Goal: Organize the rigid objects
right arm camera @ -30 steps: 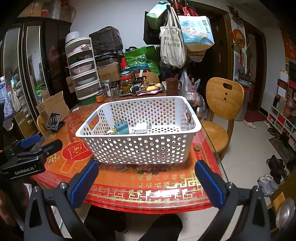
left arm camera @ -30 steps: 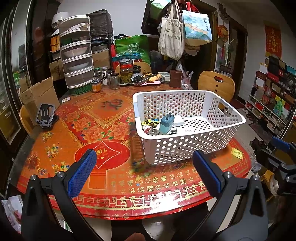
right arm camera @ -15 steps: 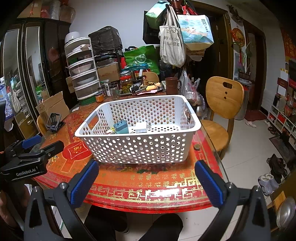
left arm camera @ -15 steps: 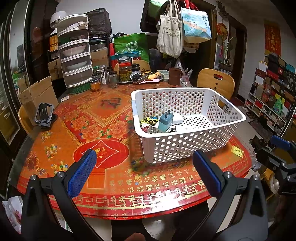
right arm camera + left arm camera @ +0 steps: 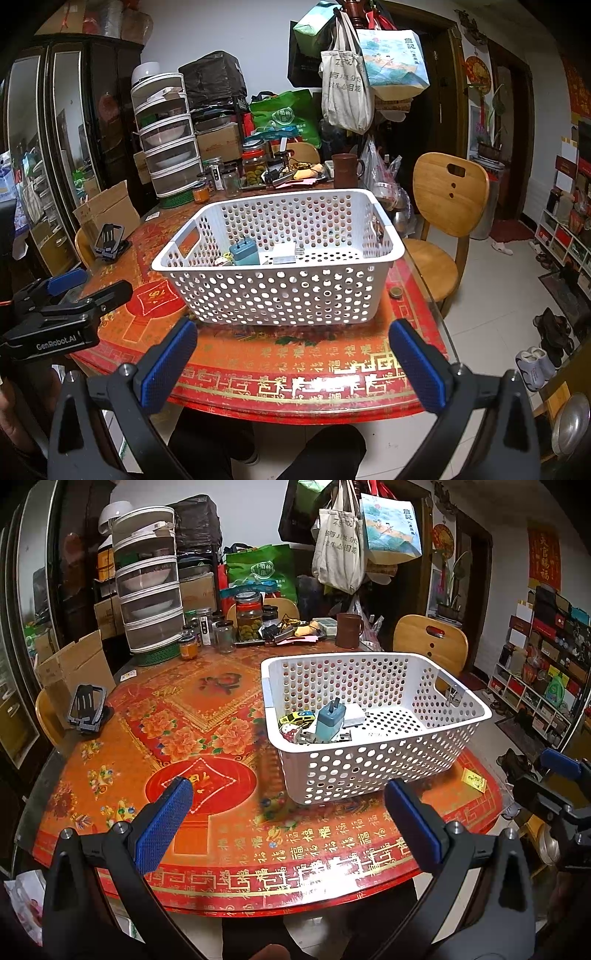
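Left hand-held gripper point(image 5: 288, 825): jaws spread wide, nothing between the blue pads; held above the near edge of the counter, at 6 o'clock in the left wrist view.
Right hand-held gripper point(image 5: 293, 363): jaws likewise wide apart and empty; held at the counter's near edge, facing the basket's long side.
Counter point(image 5: 229, 849): round, covered with a red and orange floral cloth bearing gold characters.
White basket point(image 5: 369, 771): perforated plastic, upright on the counter at 3 o'clock from the counter's centre in the left wrist view; clear of both grippers.
Teal charger point(image 5: 330, 722): in the basket's left part, prongs pointing up, leaning on other items.
White box point(image 5: 284, 251): flat on the basket floor, just beside the charger.
Toy car point(image 5: 297, 718): yellow, in the basket's left corner, touching the small items around it.
Black phone stand point(image 5: 86, 707): at 9 o'clock on the counter's edge, well apart from the basket.
Jars point(image 5: 249, 616): grouped at 12 o'clock, far side of the counter.
Brown mug point(image 5: 348, 629): at 1 o'clock, behind the basket.
Yellow card point(image 5: 474, 779): flat on the counter near the basket's right corner.
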### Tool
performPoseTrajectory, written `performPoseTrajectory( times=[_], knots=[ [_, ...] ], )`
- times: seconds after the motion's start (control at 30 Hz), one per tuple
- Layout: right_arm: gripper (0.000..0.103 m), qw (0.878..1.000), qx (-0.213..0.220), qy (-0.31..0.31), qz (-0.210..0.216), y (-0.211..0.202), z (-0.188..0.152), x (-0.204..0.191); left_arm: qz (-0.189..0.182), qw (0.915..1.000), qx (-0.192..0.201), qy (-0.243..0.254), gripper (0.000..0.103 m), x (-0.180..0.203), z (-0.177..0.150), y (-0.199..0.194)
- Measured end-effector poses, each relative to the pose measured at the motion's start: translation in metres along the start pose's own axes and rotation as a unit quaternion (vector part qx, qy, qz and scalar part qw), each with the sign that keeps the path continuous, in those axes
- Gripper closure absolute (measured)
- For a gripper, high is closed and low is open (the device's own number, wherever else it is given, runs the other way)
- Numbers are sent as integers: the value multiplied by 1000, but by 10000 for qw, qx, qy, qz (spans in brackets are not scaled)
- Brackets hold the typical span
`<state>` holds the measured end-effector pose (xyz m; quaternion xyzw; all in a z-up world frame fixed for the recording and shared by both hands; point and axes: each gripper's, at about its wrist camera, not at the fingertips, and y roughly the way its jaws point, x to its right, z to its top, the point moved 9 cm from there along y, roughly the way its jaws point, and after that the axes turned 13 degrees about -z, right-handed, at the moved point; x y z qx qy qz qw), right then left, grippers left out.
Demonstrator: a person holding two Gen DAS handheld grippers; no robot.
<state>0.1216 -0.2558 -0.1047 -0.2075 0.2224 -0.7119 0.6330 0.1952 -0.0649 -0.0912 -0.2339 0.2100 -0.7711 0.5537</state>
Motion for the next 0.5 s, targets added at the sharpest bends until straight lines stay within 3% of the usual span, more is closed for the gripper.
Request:
performPoseTrajectory(
  times=[0.5],
  knots=[
    [0, 10000, -26, 8, -16, 1, -1, 1, -19, 10000, -16, -24, 1, -2, -2, 4]
  ],
)
